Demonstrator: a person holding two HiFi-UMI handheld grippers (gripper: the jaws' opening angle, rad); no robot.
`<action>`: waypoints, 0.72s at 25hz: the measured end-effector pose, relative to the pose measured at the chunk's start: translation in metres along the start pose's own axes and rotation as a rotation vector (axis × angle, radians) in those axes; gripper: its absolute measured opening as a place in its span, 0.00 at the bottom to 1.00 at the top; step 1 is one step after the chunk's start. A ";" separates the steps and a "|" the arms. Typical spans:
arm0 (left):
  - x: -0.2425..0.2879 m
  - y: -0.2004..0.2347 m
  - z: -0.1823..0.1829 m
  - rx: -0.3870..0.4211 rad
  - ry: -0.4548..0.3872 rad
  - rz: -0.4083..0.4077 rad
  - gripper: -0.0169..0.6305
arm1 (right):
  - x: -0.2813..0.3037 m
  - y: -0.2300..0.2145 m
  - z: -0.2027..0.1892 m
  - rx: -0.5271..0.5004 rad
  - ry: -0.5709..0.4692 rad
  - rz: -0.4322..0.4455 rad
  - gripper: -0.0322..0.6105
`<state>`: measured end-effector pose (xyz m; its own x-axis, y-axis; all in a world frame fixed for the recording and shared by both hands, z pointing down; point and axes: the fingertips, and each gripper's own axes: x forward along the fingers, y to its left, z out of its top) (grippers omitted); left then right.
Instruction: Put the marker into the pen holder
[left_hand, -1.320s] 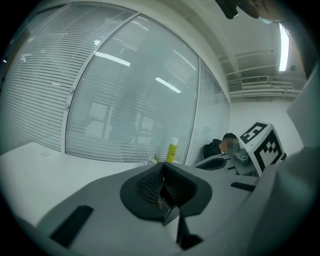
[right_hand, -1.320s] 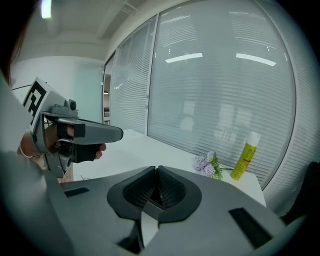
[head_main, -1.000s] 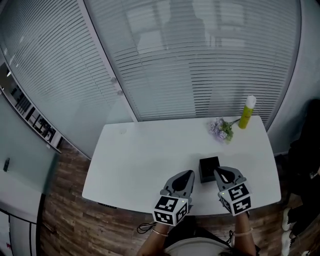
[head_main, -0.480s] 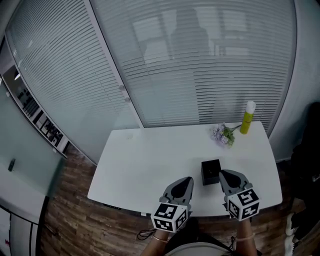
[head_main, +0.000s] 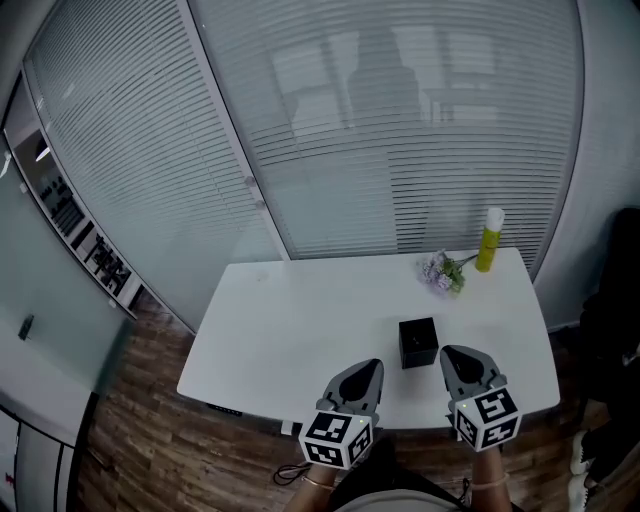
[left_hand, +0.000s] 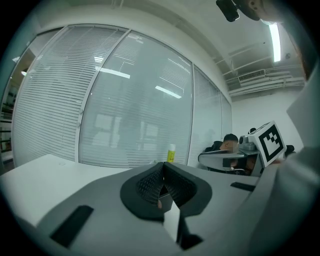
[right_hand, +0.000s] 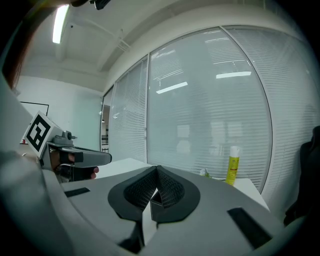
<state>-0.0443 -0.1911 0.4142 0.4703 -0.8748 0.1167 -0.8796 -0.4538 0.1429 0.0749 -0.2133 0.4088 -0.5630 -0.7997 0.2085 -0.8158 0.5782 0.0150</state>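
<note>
On your left, at the table's (head_main: 285, 320) near edge, the left gripper (head_main: 372, 366) is clenched on nothing; its jaws meet with no gap. Just ahead and to its right stands the holder (head_main: 417, 342), upright, between the two grippers. The right gripper (head_main: 449, 353) is clenched and empty too. You can see no marker on the table, and whether one sits inside the holder cannot be told from above. So the task is either done or the marker has yet to be found. For room, the table's left half is bare. The flowers (head_main: 440, 271) and bottle (head_main: 489, 240) keep to the far right corner, well apart from the holder.
</note>
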 end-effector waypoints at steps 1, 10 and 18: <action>-0.002 -0.002 0.000 0.000 -0.003 0.001 0.06 | -0.003 0.000 0.001 -0.002 -0.003 -0.001 0.09; -0.012 -0.019 0.004 -0.004 -0.020 0.006 0.06 | -0.026 0.003 0.002 -0.030 -0.006 -0.008 0.09; -0.023 -0.031 0.003 -0.012 -0.023 0.005 0.06 | -0.045 0.009 0.006 -0.026 -0.019 -0.001 0.09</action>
<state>-0.0279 -0.1575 0.4045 0.4642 -0.8807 0.0948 -0.8808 -0.4476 0.1545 0.0923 -0.1736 0.3942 -0.5649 -0.8030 0.1902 -0.8127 0.5813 0.0405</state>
